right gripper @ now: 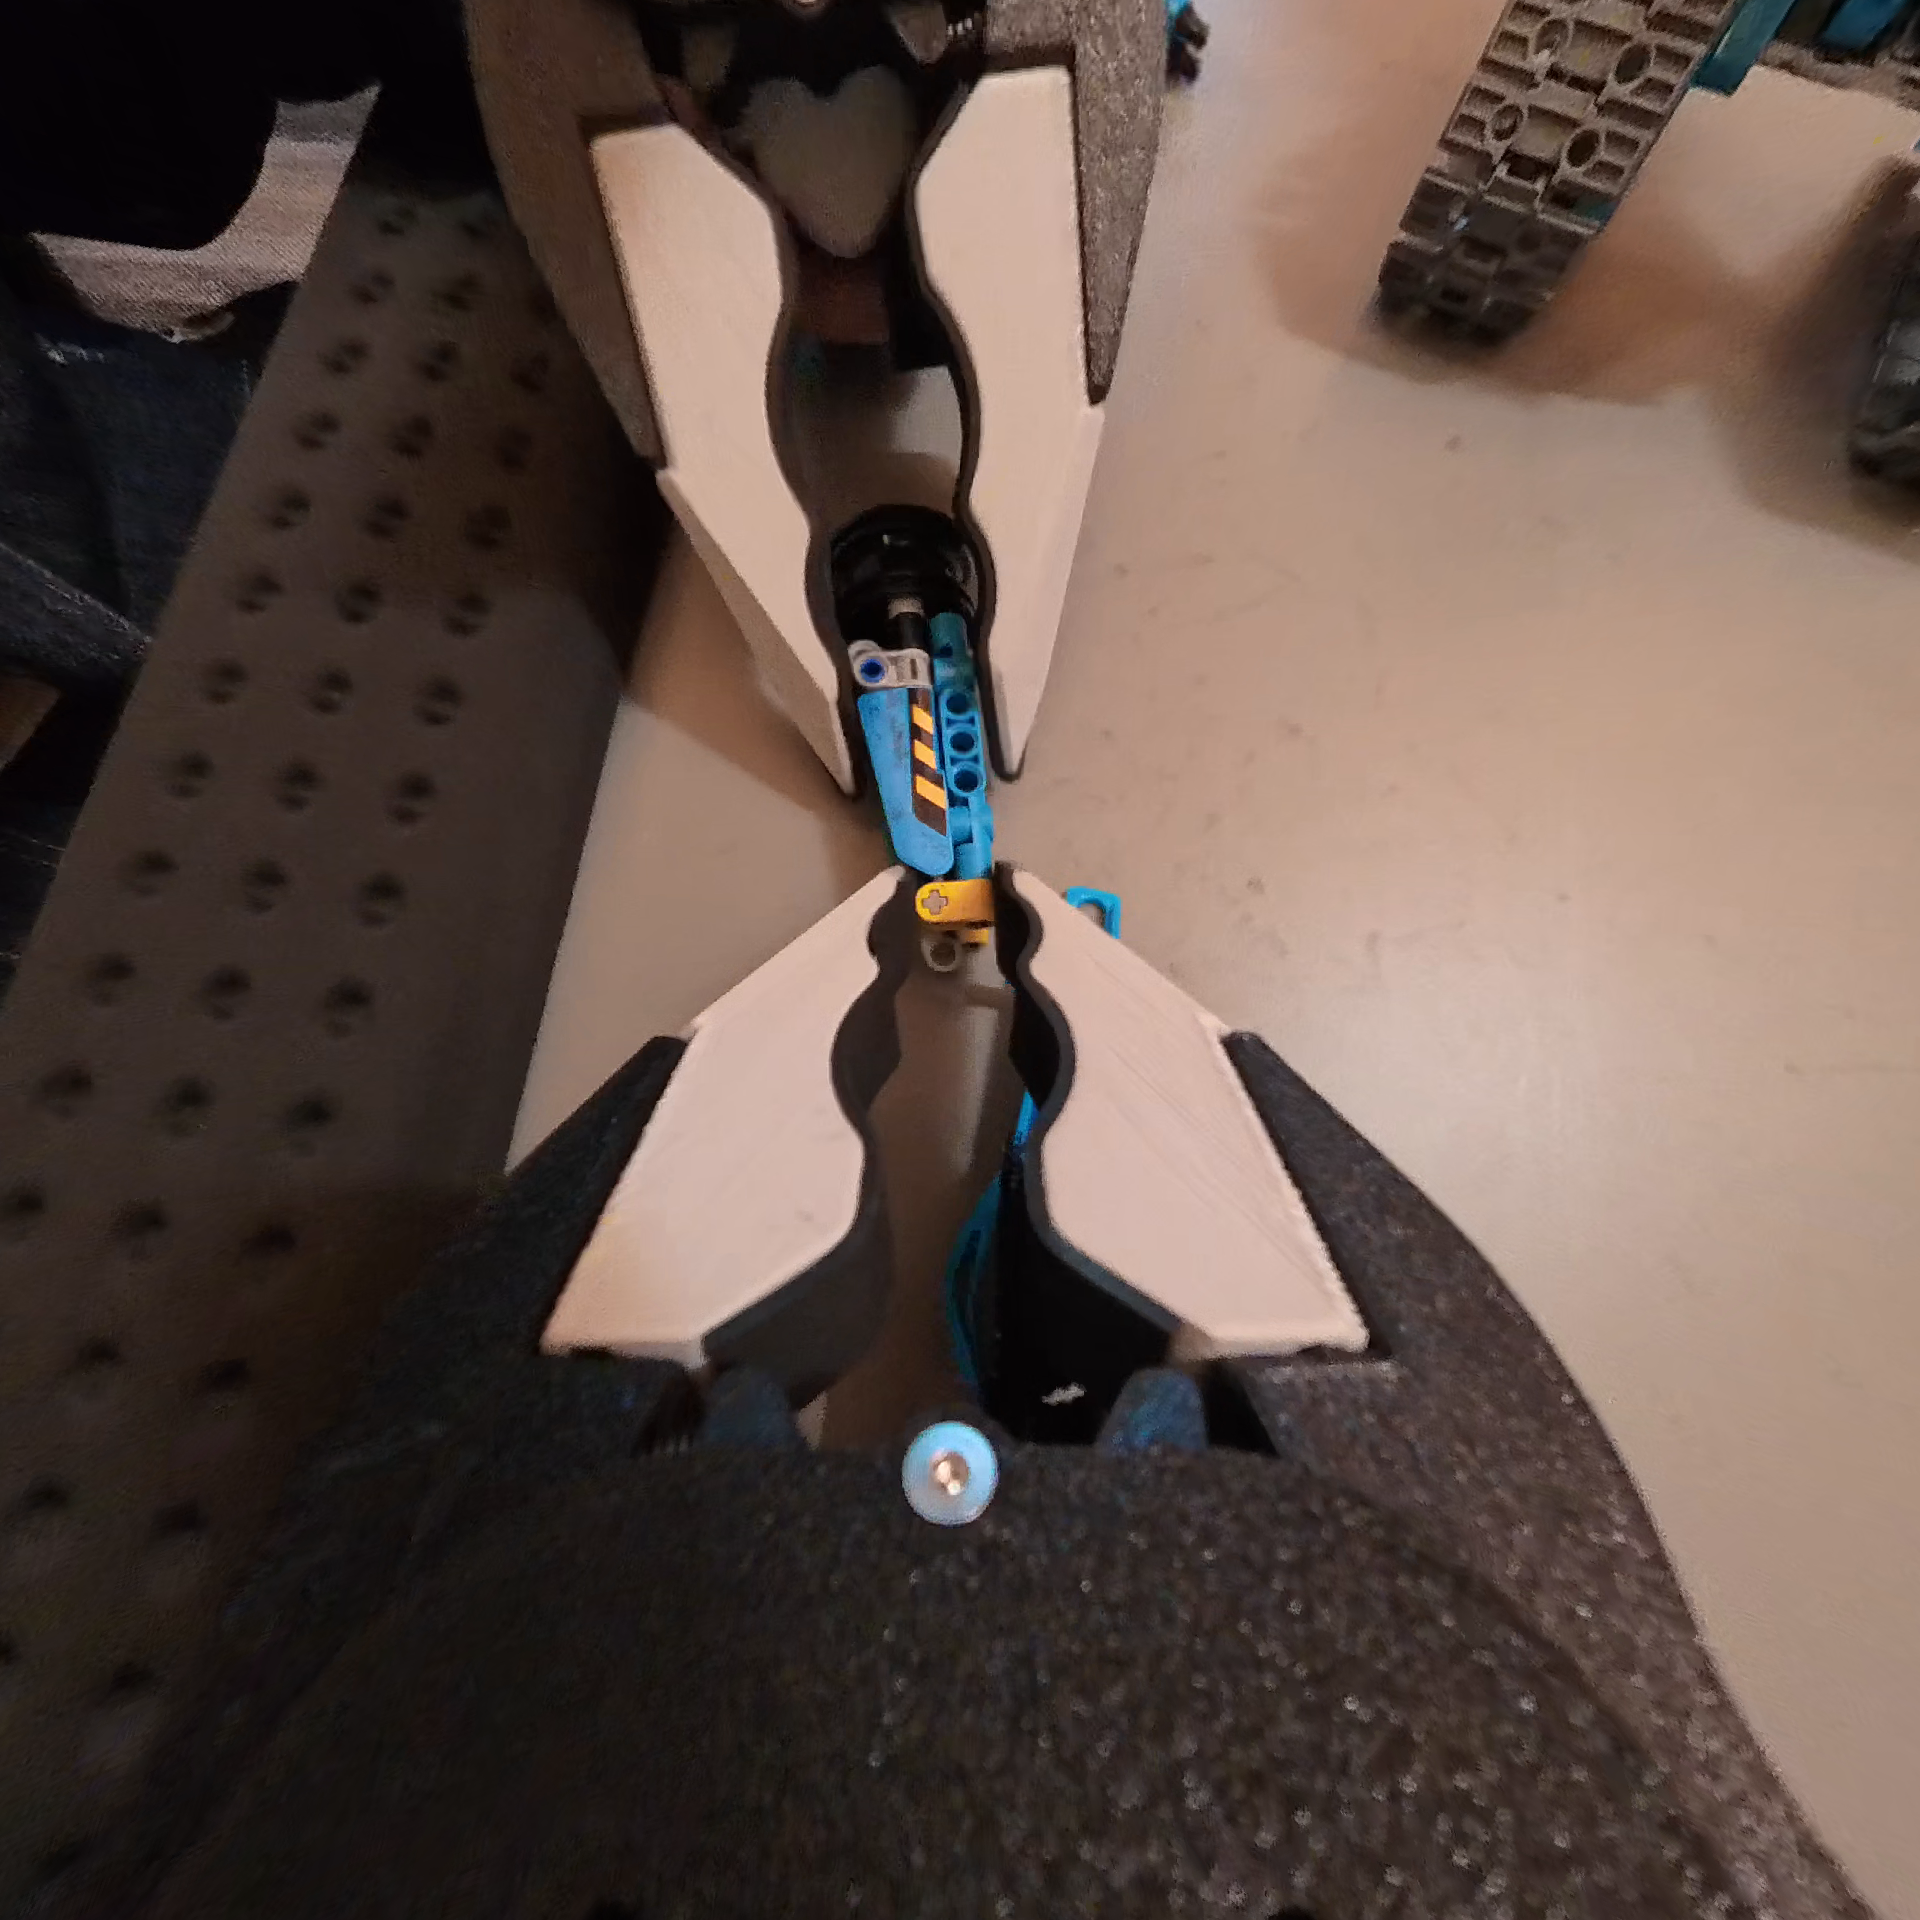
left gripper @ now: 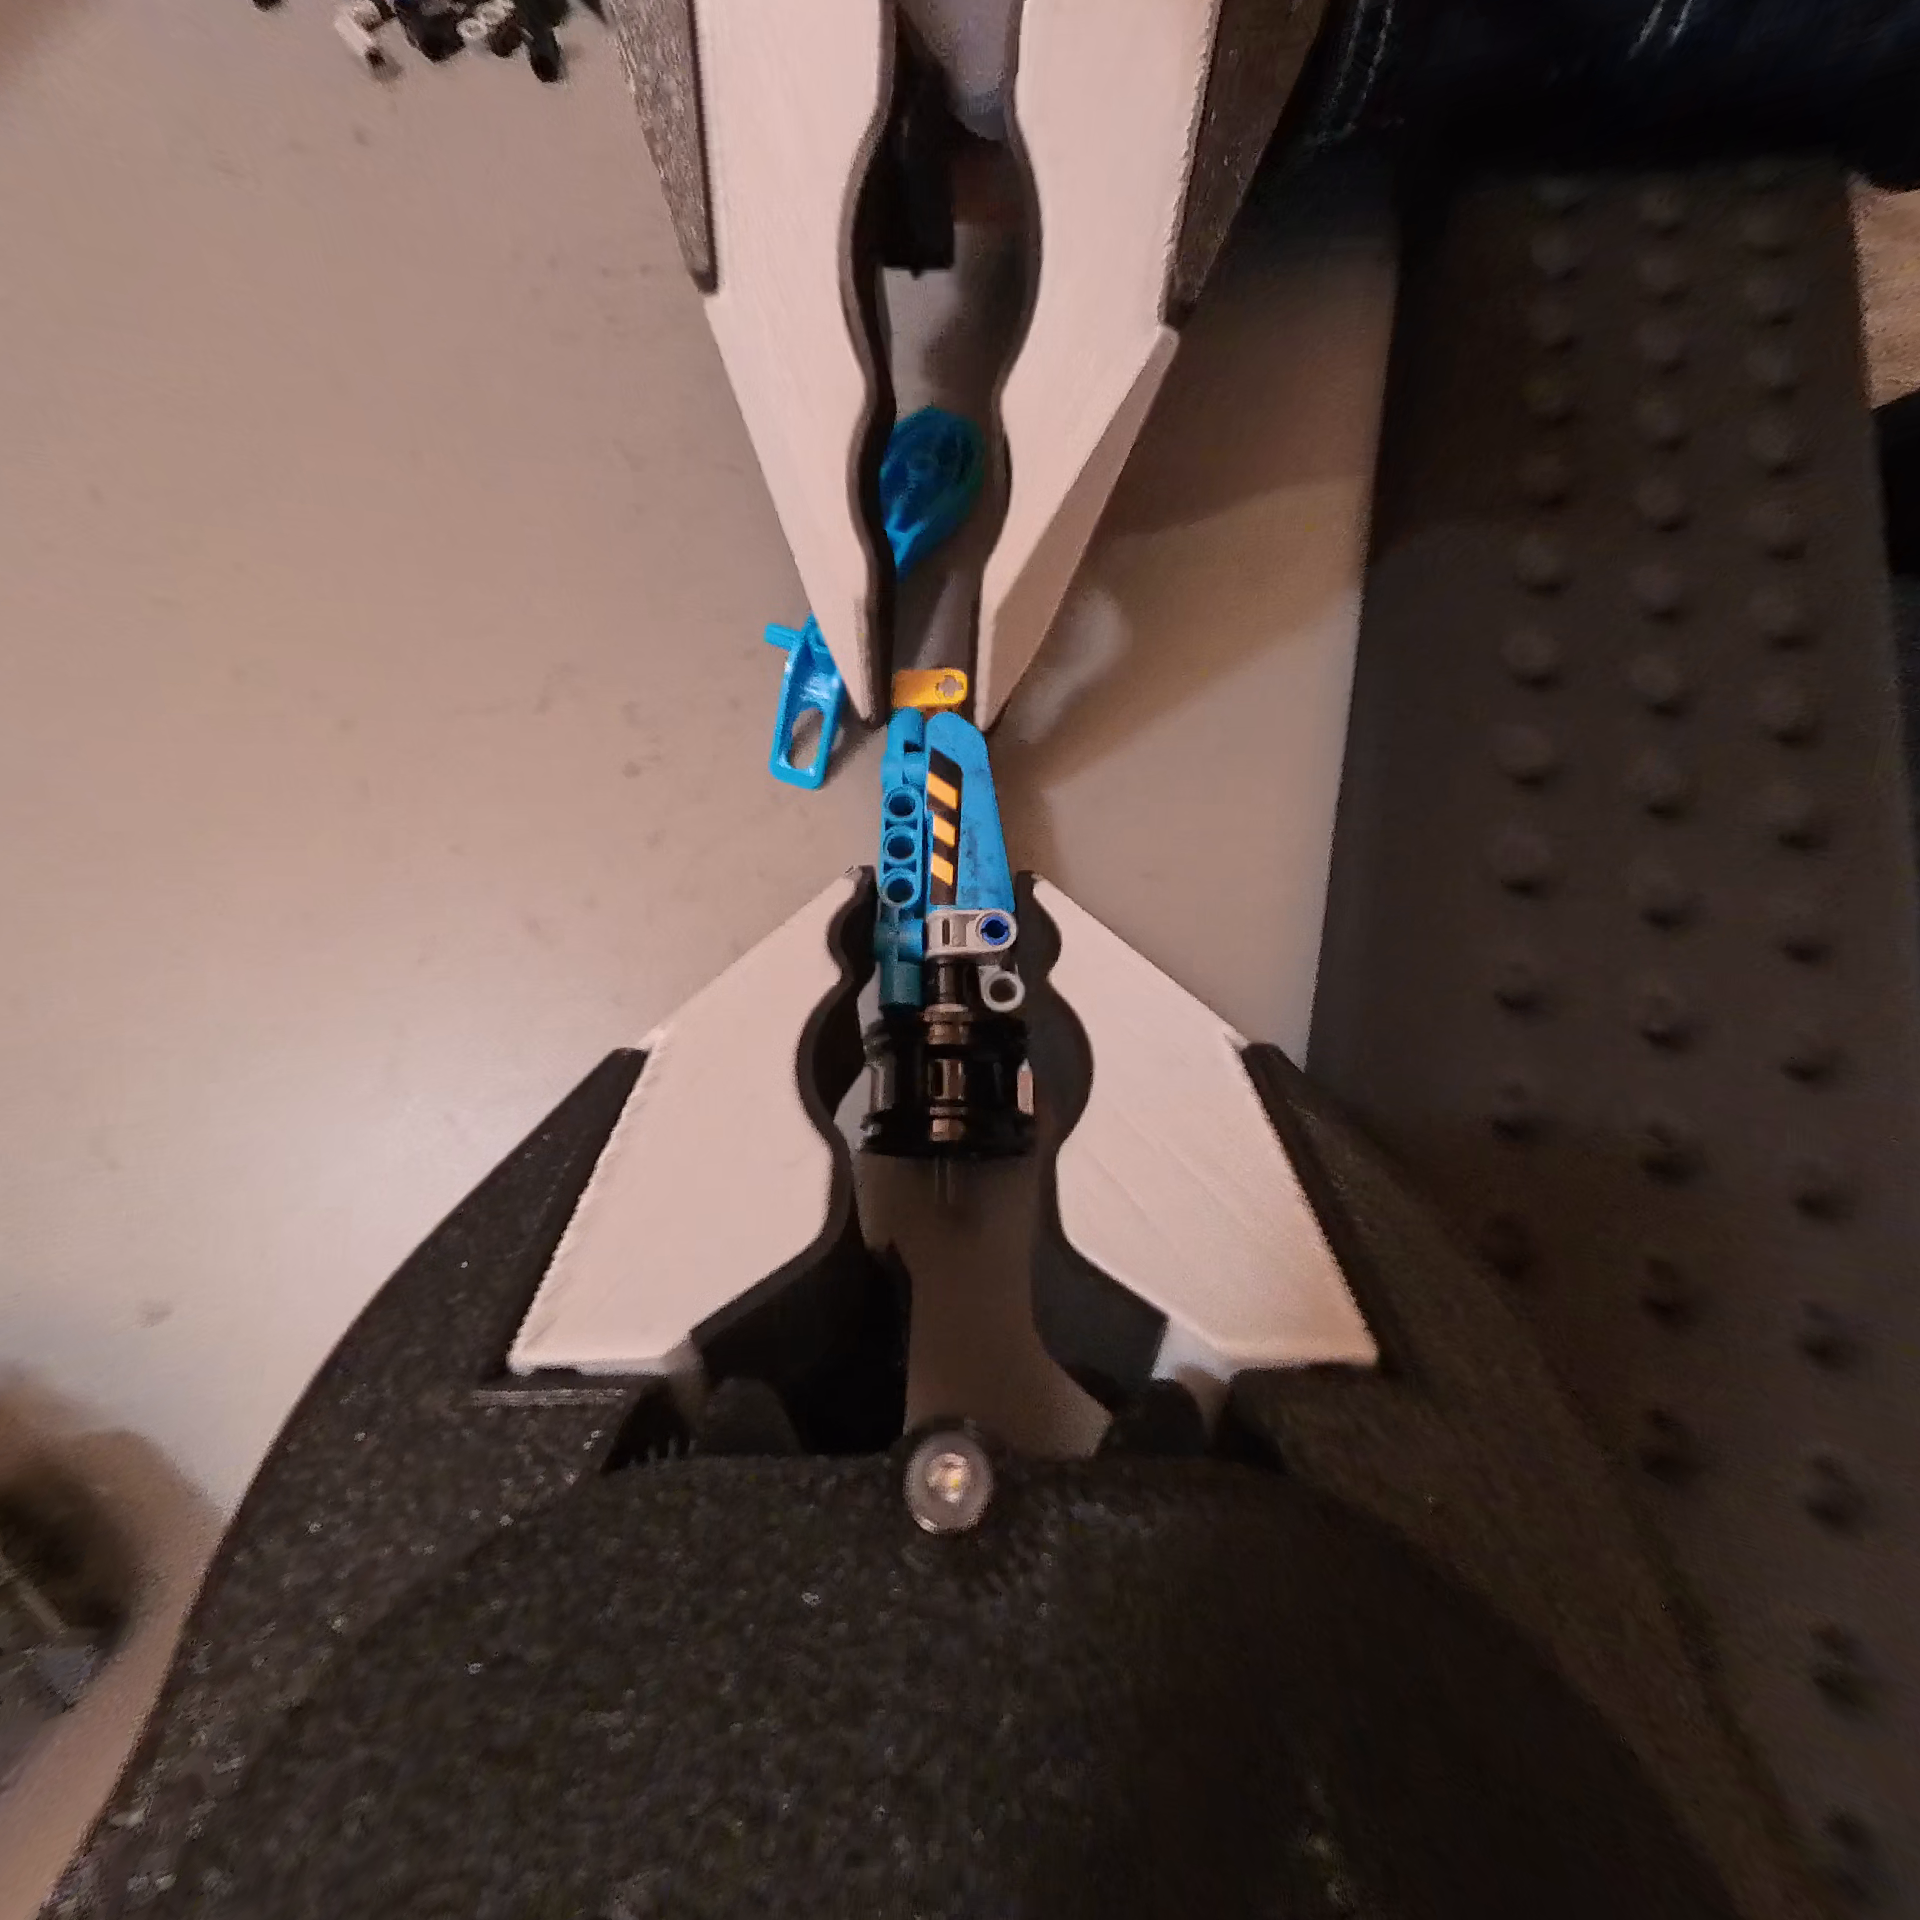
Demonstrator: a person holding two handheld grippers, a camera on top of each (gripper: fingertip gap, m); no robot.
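Left tool (left gripper: 943, 904): fingers drawn close, pinching the black ribbed end of a small brick-built assembly (left gripper: 940, 831) of blue beams with a striped panel. Right tool (right gripper: 951, 904), facing it tip to tip: fingers nearly together, gripping the assembly's opposite end at a yellow connector (right gripper: 954, 902); a blue part lies along its right finger. The assembly spans the two tools above the beige counter (left gripper: 312, 623). A loose blue piece (left gripper: 800, 717) lies just beside the right tool's tip. A grey perforated plate (right gripper: 260, 727) borders the counter; a tracked model (right gripper: 1538, 156) stands farther off.
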